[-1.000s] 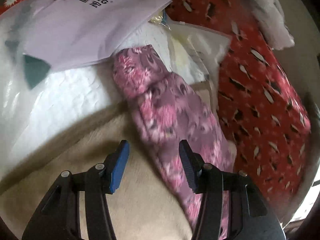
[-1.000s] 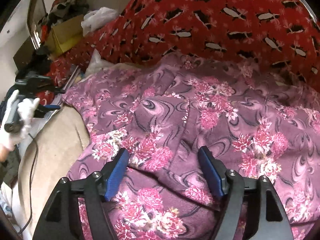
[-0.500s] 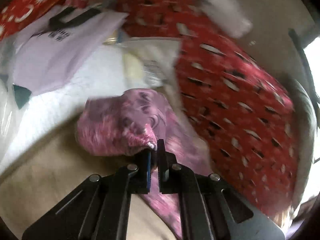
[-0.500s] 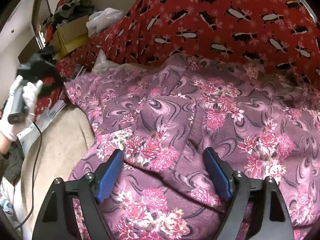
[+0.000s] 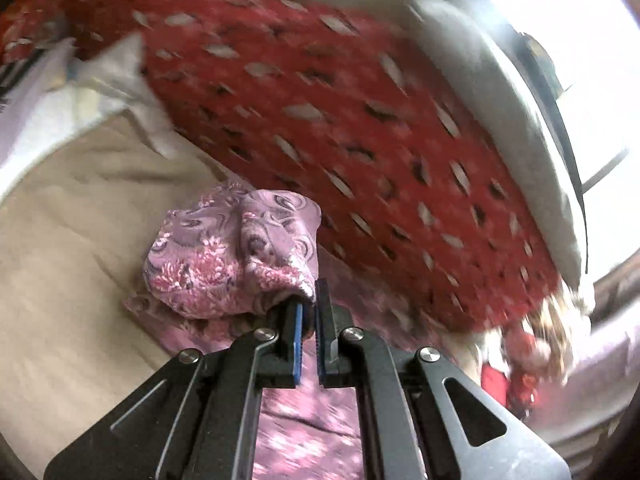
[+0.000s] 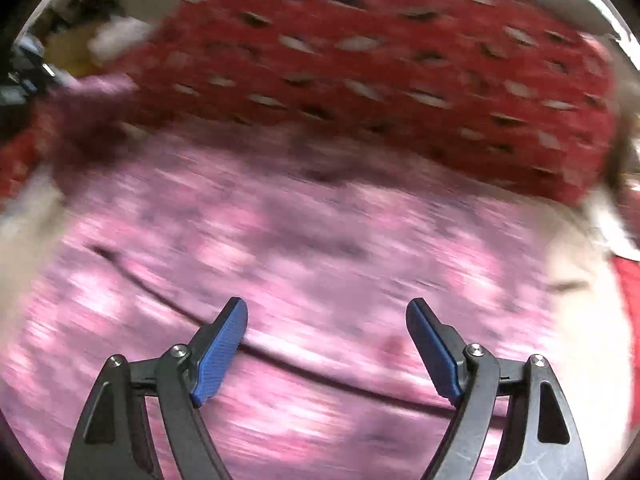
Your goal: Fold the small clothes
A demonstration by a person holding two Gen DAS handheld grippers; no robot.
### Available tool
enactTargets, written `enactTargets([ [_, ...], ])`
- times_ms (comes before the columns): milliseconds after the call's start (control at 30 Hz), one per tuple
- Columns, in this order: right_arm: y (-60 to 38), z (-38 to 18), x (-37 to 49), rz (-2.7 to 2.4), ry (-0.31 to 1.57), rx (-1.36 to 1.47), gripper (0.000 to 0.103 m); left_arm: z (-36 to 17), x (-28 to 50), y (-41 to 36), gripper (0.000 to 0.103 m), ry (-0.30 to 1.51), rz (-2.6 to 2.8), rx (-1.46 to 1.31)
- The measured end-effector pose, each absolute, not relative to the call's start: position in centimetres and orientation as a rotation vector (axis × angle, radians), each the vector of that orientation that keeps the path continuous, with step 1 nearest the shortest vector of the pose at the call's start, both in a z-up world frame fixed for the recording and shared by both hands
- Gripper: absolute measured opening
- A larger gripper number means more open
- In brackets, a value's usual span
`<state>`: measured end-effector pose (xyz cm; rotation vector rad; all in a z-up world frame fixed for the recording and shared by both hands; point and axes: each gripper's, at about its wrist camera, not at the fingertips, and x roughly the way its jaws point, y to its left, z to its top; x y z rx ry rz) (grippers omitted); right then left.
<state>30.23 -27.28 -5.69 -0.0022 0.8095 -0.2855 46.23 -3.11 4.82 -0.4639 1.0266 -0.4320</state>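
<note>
The garment is purple cloth with pink flowers (image 5: pixel 224 256). My left gripper (image 5: pixel 307 304) is shut on a bunched end of it and holds that end lifted above the beige cover (image 5: pixel 72 240); the rest trails down under the gripper. In the right wrist view the same floral garment (image 6: pixel 320 240) fills the blurred middle, spread out flat. My right gripper (image 6: pixel 326 320) is open and empty just above it, blue pads wide apart. A thin dark cord (image 6: pixel 160 292) crosses the cloth behind the left pad.
A red blanket with a black and white pattern (image 5: pixel 360 120) lies behind the garment and also shows in the right wrist view (image 6: pixel 380 80). White bags and papers (image 5: pixel 48 96) lie at the far left. A pale wall and bright window (image 5: pixel 560 40) are at the right.
My left gripper closed on the garment's end, lifted it and swung right. My right gripper stayed open and is now moving fast over the cloth; its view is blurred.
</note>
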Motion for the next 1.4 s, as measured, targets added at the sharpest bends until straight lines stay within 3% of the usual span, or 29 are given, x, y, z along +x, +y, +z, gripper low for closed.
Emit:
enactTargets([
  [133,-31.2,-7.2,27.9,-0.258,0.784,0.182,0.089,2.1,43.8,-9.4,0.003,1.12,-0.517,-0.432],
  [367,-30.5,-7.6,28.6,-0.246,0.797,0.131,0.098,-7.1,41.3,-14.5,0.003,1.341,-0.454,-0.348],
  [533,-30.9,-7.4,28.7,-0.228,0.805,0.149,0.099,-5.3,39.8,-10.9,0.005,1.327,-0.57,-0.464],
  [633,-30.5,-6.1,29.7,-0.227,0.815,0.141,0.093,-3.1,39.3,-7.2,0.022,1.229,-0.569,-0.477],
  [667,-29.8,-5.2,29.9,-0.191,0.787,0.151,0.09,-2.9,39.6,-5.5,0.032,1.195,-0.529,-0.488],
  [700,-29.0,-4.3,30.0,-0.157,0.763,0.152,0.091,-2.9,40.0,-4.1,0.033,1.168,-0.477,-0.507],
  [867,-21.0,-1.3,34.1,0.016,0.716,-0.014,0.092,-7.4,42.8,0.3,0.033,1.278,-0.342,-0.714],
  [1033,-14.1,-3.0,38.9,0.058,0.752,-0.256,0.09,-9.4,43.1,1.5,0.03,1.31,-0.371,-0.827],
  [1100,-13.1,-3.7,40.1,0.039,0.758,-0.319,0.084,-9.0,43.3,1.6,0.03,1.31,-0.384,-0.807],
  [1133,-12.9,-3.8,40.6,0.043,0.764,-0.325,0.063,-8.8,43.3,1.4,0.03,1.309,-0.39,-0.796],
  [1167,-13.2,-3.7,41.0,0.08,0.782,-0.282,0.035,-8.7,43.4,1.3,0.03,1.308,-0.394,-0.792],
  [1200,-13.9,-3.5,41.1,0.101,0.793,-0.225,0.028,-8.7,43.4,1.3,0.03,1.305,-0.397,-0.792],
  [1267,-16.0,-2.4,40.3,0.11,0.752,-0.084,0.021,-8.6,43.5,1.6,0.03,1.298,-0.398,-0.79],
  [1400,-22.0,-0.6,37.5,0.103,0.691,0.226,0.018,-7.8,42.9,1.6,0.031,1.291,-0.392,-0.762],
])
